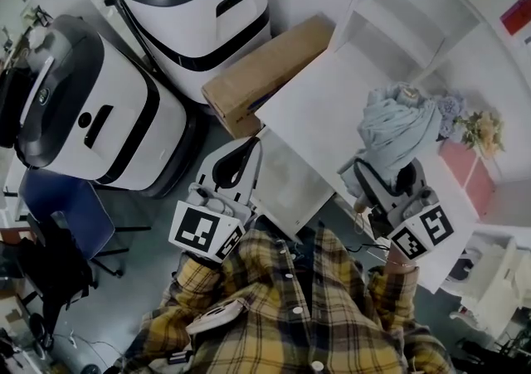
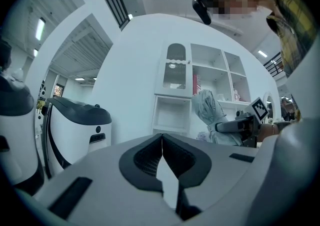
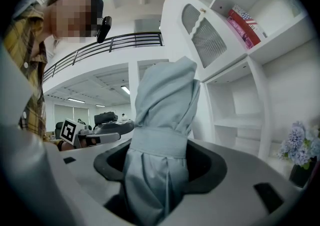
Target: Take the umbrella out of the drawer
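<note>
A folded pale grey umbrella (image 1: 400,125), bound by its strap, stands up out of my right gripper (image 1: 377,172), which is shut on it above the white cabinet top (image 1: 319,94). The right gripper view has the umbrella (image 3: 162,135) filling the gap between the black pads, with the right gripper (image 3: 160,167) clamped round its lower part. My left gripper (image 1: 242,153) is held lower left of the cabinet, with its jaws together and nothing in them. Its own view shows the pads (image 2: 150,157) meeting, and beyond them the umbrella (image 2: 207,112). I cannot make out the inside of a drawer.
Two white-and-black machines (image 1: 91,111) (image 1: 203,7) stand at the left. A cardboard box (image 1: 265,74) leans against the cabinet. White shelving (image 1: 398,16) rises at the back, with flowers (image 1: 477,128) at the right. A blue chair (image 1: 62,206) is lower left.
</note>
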`<move>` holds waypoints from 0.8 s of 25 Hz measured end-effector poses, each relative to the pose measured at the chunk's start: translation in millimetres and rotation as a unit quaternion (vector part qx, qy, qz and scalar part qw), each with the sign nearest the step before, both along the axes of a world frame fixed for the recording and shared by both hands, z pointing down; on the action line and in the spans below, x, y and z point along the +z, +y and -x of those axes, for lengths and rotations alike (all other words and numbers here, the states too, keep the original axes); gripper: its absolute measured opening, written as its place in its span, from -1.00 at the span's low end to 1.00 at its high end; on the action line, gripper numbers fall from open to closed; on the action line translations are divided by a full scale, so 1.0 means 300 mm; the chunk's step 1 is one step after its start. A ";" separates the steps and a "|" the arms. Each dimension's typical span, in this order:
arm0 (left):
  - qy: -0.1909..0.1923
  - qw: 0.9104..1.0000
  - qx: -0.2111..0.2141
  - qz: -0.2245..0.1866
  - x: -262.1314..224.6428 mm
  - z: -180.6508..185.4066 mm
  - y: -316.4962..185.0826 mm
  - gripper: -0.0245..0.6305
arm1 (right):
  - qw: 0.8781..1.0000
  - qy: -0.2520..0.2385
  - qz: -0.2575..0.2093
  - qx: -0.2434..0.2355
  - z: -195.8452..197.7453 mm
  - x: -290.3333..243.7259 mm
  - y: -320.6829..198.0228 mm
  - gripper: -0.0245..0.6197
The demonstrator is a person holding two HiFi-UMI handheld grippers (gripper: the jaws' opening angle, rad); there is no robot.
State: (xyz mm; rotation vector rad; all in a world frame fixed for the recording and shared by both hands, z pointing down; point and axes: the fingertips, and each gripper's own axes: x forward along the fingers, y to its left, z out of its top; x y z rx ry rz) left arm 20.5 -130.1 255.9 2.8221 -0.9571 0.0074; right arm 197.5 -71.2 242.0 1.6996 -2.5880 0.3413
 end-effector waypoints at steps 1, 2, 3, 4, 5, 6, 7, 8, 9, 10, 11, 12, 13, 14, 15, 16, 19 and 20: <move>0.000 1.000 0.000 0.001 0.000 -0.003 0.001 -0.86 | 1.000 -0.003 -0.001 -0.001 0.001 -0.002 0.001 0.00; -0.001 1.000 0.001 0.001 0.002 -0.006 0.002 -0.86 | 1.000 -0.004 -0.002 -0.002 0.004 -0.002 0.002 0.00; -0.001 1.000 0.002 0.002 0.004 -0.008 0.002 -0.86 | 1.000 -0.006 -0.002 -0.003 0.006 0.000 0.002 0.00; -0.001 1.000 0.002 0.003 0.005 -0.009 0.003 -0.86 | 1.000 -0.008 -0.001 -0.004 0.009 0.004 0.001 0.00; -0.001 1.000 0.003 0.003 0.007 -0.011 0.004 -0.86 | 1.000 -0.011 0.001 -0.005 0.010 0.009 -0.001 0.00; -0.002 1.000 0.003 0.003 0.007 -0.012 0.005 -0.86 | 1.000 -0.014 0.002 -0.005 0.011 0.014 -0.004 0.00; -0.002 1.000 0.003 0.004 0.007 -0.013 0.005 -0.86 | 1.000 -0.014 0.003 -0.005 0.011 0.019 -0.006 0.00; -0.003 1.000 0.003 0.004 0.008 -0.015 0.006 -0.86 | 1.000 -0.014 0.005 -0.005 0.011 0.023 -0.007 0.00; -0.003 1.000 0.003 0.004 0.008 -0.016 0.006 -0.86 | 1.000 -0.012 0.005 -0.005 0.010 0.026 -0.009 0.00; -0.004 1.000 0.002 0.005 0.010 -0.017 0.006 -0.86 | 1.000 -0.011 0.005 -0.006 0.010 0.029 -0.010 0.00; -0.004 1.000 0.001 0.005 0.011 -0.017 0.006 -0.86 | 1.000 -0.011 0.005 -0.006 0.009 0.031 -0.012 0.00; -0.005 1.000 0.001 0.005 0.014 -0.017 0.007 -0.86 | 1.000 -0.013 0.005 -0.005 0.008 0.033 -0.013 0.00; -0.006 1.000 0.000 0.005 0.016 -0.017 0.007 -0.86 | 1.000 -0.014 0.004 -0.005 0.008 0.034 -0.014 0.00; -0.006 1.000 0.000 0.006 0.018 -0.016 0.008 -0.86 | 1.000 -0.016 0.004 -0.004 0.007 0.034 -0.014 0.00; -0.007 1.000 -0.001 0.006 0.019 -0.014 0.008 -0.86 | 1.000 -0.018 0.002 -0.003 0.008 0.033 -0.015 0.00; -0.007 1.000 -0.001 0.006 0.020 -0.011 0.008 -0.86 | 1.000 -0.018 0.001 -0.003 0.009 0.031 -0.015 0.00; -0.007 1.000 -0.002 0.005 0.019 -0.010 0.008 -0.86 | 1.000 -0.021 0.000 -0.002 0.009 0.028 -0.013 0.00; -0.007 1.000 -0.003 0.005 0.018 -0.011 0.009 -0.86 | 1.000 -0.021 0.000 -0.002 0.008 0.029 -0.012 0.00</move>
